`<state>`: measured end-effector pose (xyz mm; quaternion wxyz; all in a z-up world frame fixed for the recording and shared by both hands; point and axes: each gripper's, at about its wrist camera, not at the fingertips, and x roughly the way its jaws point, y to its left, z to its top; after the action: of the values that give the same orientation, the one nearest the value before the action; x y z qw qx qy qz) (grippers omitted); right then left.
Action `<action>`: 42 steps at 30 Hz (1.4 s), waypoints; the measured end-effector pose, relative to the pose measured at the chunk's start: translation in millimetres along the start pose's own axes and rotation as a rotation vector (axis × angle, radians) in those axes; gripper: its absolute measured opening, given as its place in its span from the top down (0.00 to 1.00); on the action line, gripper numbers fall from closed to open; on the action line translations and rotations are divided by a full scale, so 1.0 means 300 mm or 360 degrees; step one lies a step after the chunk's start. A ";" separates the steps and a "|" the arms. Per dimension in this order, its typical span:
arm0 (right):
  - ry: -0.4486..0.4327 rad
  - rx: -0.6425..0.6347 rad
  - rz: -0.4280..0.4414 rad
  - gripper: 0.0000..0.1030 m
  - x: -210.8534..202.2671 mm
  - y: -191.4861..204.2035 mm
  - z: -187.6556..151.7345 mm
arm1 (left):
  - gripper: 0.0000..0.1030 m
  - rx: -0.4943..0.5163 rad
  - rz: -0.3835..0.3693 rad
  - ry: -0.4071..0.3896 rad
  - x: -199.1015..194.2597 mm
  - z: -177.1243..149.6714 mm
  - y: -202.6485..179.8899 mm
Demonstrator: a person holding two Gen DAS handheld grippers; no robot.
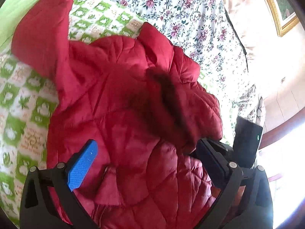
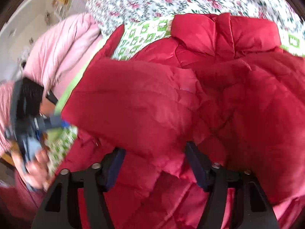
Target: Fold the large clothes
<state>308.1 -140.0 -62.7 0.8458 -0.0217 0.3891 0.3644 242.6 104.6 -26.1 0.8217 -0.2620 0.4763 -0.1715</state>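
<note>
Red puffer jacket (image 1: 124,95) lies rumpled on the bed (image 1: 171,9).
Light, slippery, springy: grip the sleeve at ten o'clock; left claw (image 1: 146,164) and right claw (image 2: 155,164) spread, empty.

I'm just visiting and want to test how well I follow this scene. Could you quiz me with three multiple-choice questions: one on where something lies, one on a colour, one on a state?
1. Where does the puffy jacket lie?
A. on a patterned bedspread
B. on a wooden floor
C. on a hanger

2. What colour is the jacket?
A. navy
B. red
C. yellow

3. How do the left gripper's jaws stand?
A. clamped on a sleeve
B. shut on nothing
C. spread apart, holding nothing

Answers:
1 A: the jacket is spread over the green-and-white bedspread.
2 B: its quilted fabric is red in both views.
3 C: the left gripper shows its blue pads wide apart above the fabric.
</note>
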 end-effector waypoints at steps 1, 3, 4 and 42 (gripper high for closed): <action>0.0005 -0.0028 -0.0016 0.32 -0.003 0.008 -0.004 | 0.00 0.0009 0.0003 0.0030 0.020 0.013 -0.004; 0.0012 -0.0062 -0.0038 0.32 -0.010 0.019 -0.016 | 0.00 -0.0002 -0.0004 0.0105 0.072 0.033 -0.008; 0.0011 -0.0062 -0.0039 0.32 -0.013 0.018 -0.023 | 0.00 -0.0004 -0.0023 0.0129 0.097 0.044 -0.008; -0.0188 0.0284 -0.0710 0.30 -0.119 -0.425 0.023 | 0.62 0.0617 0.0317 -0.0246 -0.010 0.103 -0.169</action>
<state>377.9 -252.7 -65.5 0.9251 -0.0110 0.3552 0.1335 266.4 73.7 18.6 0.9035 -0.0633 0.3936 -0.1574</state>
